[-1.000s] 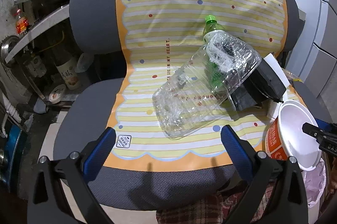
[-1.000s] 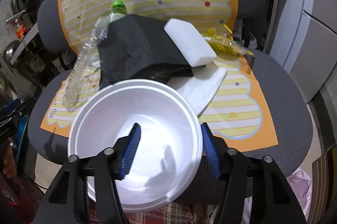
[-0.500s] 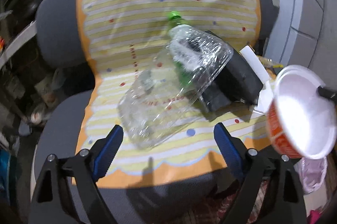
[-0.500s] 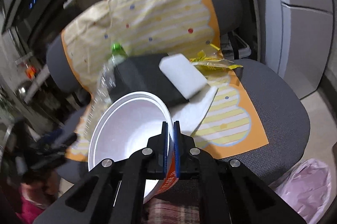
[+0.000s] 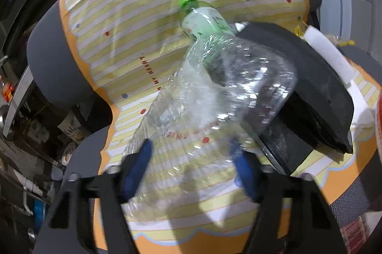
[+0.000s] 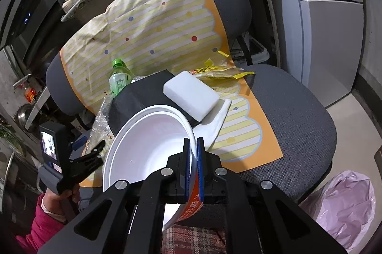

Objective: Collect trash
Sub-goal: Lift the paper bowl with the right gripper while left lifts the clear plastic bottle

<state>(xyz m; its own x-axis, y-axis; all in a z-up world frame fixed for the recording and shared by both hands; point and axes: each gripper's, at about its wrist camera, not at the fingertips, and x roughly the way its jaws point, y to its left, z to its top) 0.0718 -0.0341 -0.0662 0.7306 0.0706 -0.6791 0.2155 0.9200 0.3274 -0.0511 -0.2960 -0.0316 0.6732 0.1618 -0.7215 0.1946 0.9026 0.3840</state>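
Right tongs (image 6: 193, 153) are clamped on the rim of the white foam noodle bowl with orange outer print (image 6: 148, 144), one finger inside, one outside. The bowl hangs tilted off the front of the grey office chair (image 6: 298, 115), probably bound for the pink plastic bin bag (image 6: 343, 203) on the floor beside it.

Left tongs (image 5: 191, 165) have just been closing around the crushed clear plastic bottle (image 5: 214, 98) lying on the striped yellow mat (image 5: 133, 22). Its lower end sits between the blue pads (image 5: 136, 165); blur hides whether they touch.

Both pitch downward, the left one low over the seat.
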